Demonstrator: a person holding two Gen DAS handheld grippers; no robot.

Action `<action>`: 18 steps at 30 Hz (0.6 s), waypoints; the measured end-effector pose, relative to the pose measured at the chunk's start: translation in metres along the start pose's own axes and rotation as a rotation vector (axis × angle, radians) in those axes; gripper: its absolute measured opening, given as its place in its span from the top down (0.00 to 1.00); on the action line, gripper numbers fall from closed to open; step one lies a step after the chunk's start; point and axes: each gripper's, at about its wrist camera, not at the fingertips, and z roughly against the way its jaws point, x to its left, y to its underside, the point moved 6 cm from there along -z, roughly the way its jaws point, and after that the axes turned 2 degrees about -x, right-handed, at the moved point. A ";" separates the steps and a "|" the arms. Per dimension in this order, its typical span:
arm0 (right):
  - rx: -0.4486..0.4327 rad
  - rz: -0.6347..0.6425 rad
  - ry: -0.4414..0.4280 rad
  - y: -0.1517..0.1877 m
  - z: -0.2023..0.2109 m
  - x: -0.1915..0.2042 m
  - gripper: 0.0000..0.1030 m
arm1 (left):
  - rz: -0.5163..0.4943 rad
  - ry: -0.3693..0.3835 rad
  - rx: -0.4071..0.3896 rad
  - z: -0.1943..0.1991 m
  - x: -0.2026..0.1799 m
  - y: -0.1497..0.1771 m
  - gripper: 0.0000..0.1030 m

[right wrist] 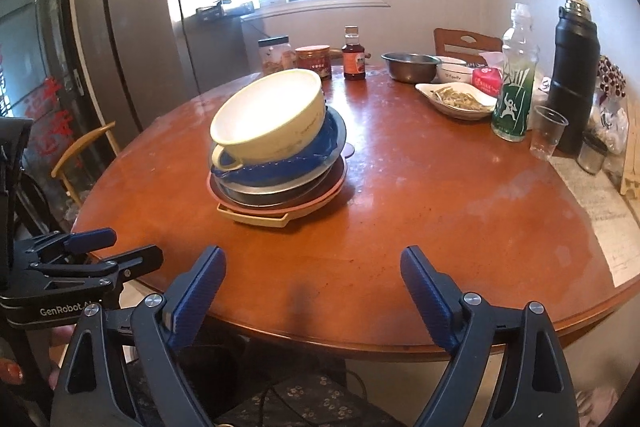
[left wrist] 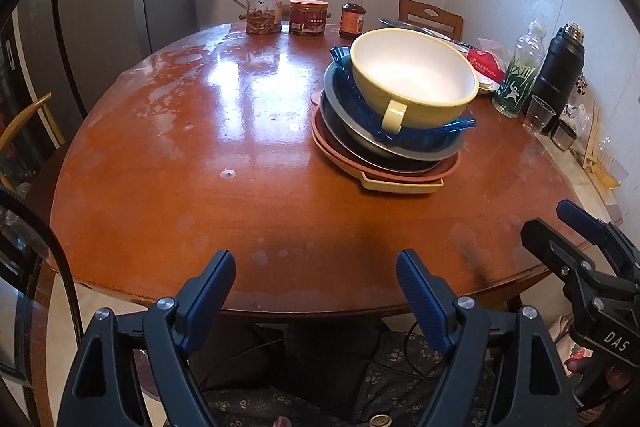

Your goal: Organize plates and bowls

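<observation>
The left hand-held gripper is hanging over the near edge of the surface, fingers spread wide, gripping nothing. Moving right, the stack is sitting toward the surface's right side, well apart from both grippers: a cream tray at the bottom, a pink plate, metal plates, a blue dish, and the bowl crowning it all. Largest pieces are lying lowest, so the pile is probably nesting for stability. The bowl is tilting, mouth leaning toward the near edge, handle pointing at us; the tray's long axis is running roughly along that edge. Rightmost, the right hand-held gripper is hovering empty too, fingers standing apart.
</observation>
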 end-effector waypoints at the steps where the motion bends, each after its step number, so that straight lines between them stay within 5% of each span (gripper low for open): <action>1: 0.001 0.000 0.001 0.001 -0.001 0.000 0.13 | -0.001 -0.004 0.001 0.000 -0.001 0.001 0.20; 18: 0.001 -0.011 0.012 0.007 -0.001 -0.001 0.13 | -0.004 -0.021 0.008 -0.004 -0.003 0.003 0.20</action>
